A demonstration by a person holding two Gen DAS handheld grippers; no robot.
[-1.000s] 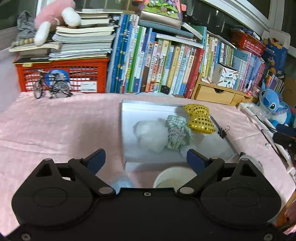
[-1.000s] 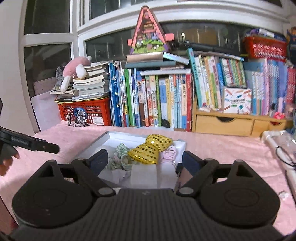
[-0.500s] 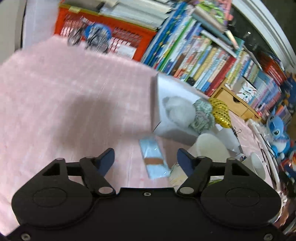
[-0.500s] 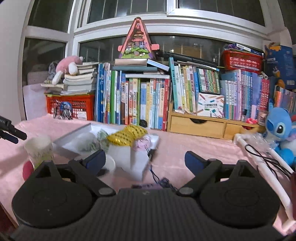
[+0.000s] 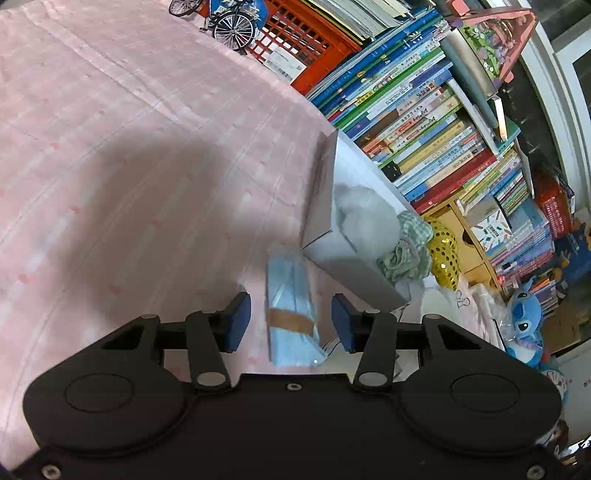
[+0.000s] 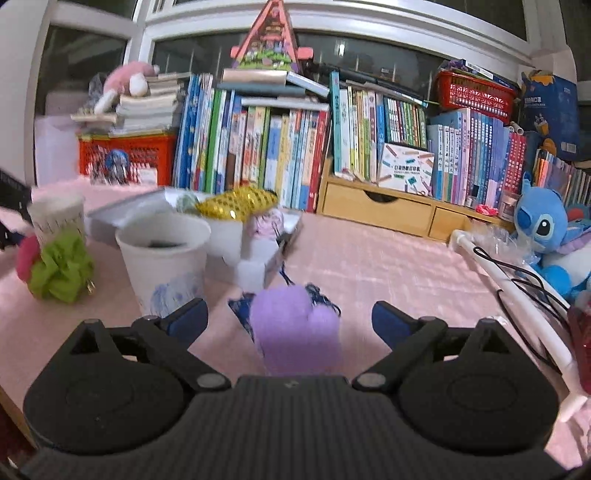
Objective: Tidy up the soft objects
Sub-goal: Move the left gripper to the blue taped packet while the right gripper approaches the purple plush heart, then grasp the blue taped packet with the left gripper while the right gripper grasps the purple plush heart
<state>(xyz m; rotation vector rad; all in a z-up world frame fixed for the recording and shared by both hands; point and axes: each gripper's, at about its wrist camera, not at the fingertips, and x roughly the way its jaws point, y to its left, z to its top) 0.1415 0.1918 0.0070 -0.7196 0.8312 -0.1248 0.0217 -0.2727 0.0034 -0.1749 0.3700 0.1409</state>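
So the soft stuff is mostly piled in the white box [image 5: 334, 254] sitting on the table [image 5: 110, 166], which has a pink cloth over it. In the left wrist view you can see a white fluffy ball [image 5: 364, 218], a green checked scrunchie [image 5: 406, 251] and a gold sequin bow [image 5: 445, 258] lying in there, all bunched up and touching each other. Just outside the box, right at its near corner, lies a light blue packet [image 5: 291, 317] with a tan band across it, flat on the cloth.

The left claw [image 5: 291, 323] is spread apart with that blue packet sitting between its two fingers, and neither pad looks like it's touching it.

Over in the right wrist view there's a purple plush thing [image 6: 295, 332] on the cloth with a dark blue cord or tassel [image 6: 317, 295] bunched behind it. The right claw [image 6: 290, 319] is wide apart on either side of it, gripping nothing. A white paper cup [image 6: 164, 262] stands just left of that, near the box, and further left a second cup [image 6: 57, 218] stands with a lime green scrunchie [image 6: 59, 269] and a pink one [image 6: 26, 258] beside it.

Behind everything is a wall of books [image 6: 258, 140], an orange crate [image 5: 299, 40], a little model bicycle [image 5: 232, 26], a wooden drawer unit [image 6: 380, 210] and a blue plush toy [image 6: 543, 229] off to the right.
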